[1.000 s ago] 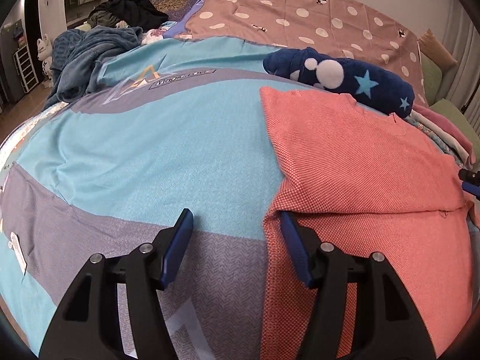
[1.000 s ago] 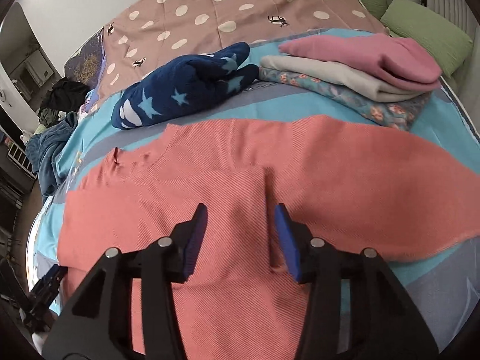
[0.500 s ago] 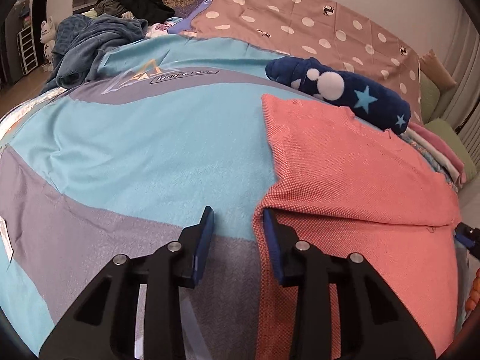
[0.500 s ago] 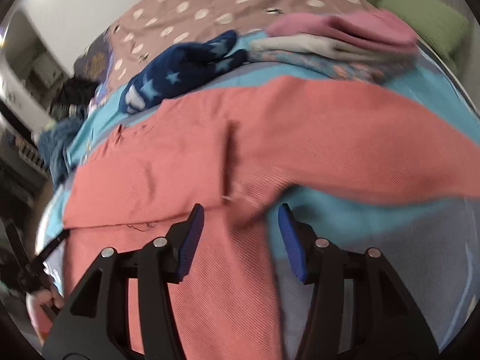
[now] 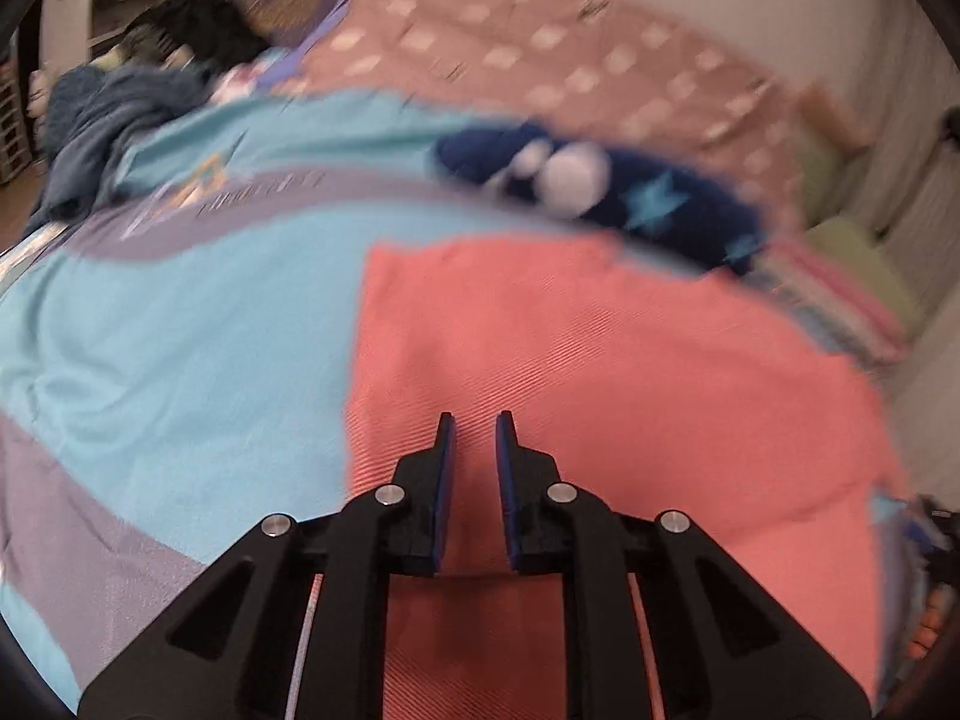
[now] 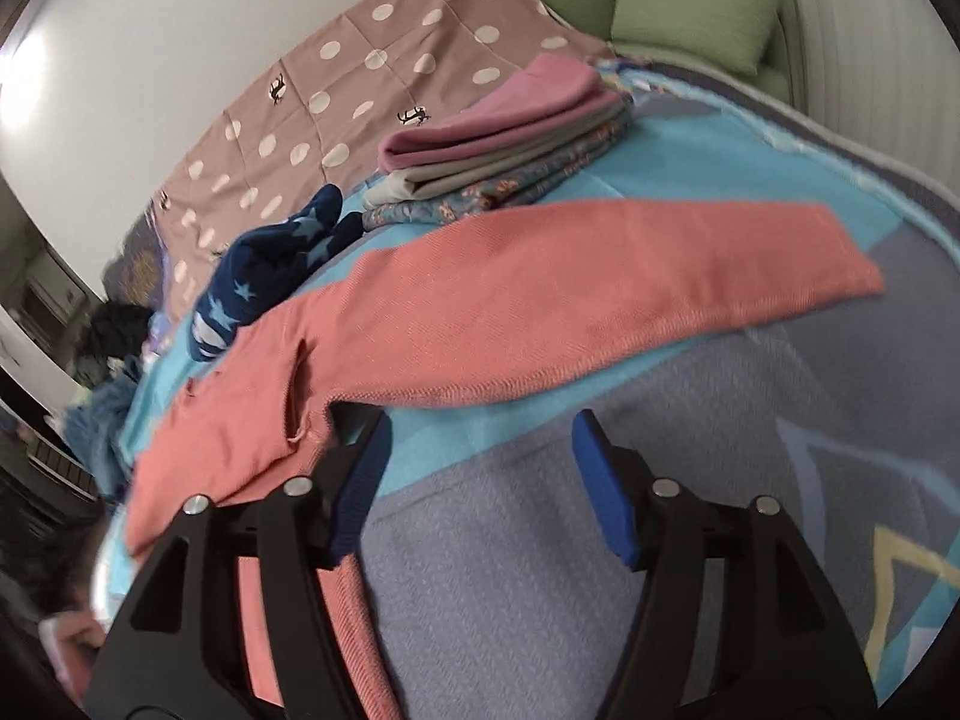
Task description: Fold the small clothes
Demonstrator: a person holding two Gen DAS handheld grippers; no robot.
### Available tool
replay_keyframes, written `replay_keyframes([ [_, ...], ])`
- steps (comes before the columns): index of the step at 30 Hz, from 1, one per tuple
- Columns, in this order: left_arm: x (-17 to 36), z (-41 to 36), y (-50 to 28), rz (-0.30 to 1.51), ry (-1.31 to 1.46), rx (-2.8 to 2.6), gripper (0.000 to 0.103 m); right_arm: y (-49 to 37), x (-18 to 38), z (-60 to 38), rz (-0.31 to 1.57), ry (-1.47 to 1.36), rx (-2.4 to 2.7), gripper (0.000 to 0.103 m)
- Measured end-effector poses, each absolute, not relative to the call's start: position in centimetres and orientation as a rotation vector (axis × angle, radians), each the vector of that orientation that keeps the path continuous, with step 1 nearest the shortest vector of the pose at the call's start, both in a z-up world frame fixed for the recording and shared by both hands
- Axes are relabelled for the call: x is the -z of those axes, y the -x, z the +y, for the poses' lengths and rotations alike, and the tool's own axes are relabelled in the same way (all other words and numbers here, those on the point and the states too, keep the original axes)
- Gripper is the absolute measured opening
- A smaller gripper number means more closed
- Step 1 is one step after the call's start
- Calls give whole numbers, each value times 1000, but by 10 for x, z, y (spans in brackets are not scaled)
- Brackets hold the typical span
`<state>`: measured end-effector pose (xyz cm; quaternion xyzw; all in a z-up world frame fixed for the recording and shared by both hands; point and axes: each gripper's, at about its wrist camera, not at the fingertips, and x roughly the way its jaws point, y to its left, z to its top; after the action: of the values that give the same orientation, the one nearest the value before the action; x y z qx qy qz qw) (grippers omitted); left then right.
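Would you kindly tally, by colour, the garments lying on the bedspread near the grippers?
Coral: 1, the sweater
Navy with stars: 1, the fleece piece
Pink: 1, folded top
Grey-beige: 1, folded piece
Floral blue: 1, bottom piece
Total: 5

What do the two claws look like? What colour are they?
Both look alike. The left claw and the right claw have black plastic frames with triangle cut-outs, round silver screws, and two flat fingers lined with blue pads.
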<state>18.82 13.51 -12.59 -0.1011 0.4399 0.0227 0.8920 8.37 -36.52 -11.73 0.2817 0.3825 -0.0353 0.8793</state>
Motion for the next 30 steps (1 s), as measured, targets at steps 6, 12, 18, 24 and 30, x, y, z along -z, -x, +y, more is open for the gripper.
replay_keyframes([
  [6,129,151,-183,872,261,-60,7,-61,139,-443,801,-802,242,73],
  [12,128,132,-186,884,117,-114,5,-66,160,-516,766,-1059,320,73],
  [18,128,149,-186,888,205,-66,5,-94,175,-534,715,-1081,407,72],
  [24,123,141,-189,847,233,-14,22,-110,164,-537,675,-1104,369,4],
  [30,108,93,-197,787,148,145,54,-135,73,-450,556,-896,97,4],
])
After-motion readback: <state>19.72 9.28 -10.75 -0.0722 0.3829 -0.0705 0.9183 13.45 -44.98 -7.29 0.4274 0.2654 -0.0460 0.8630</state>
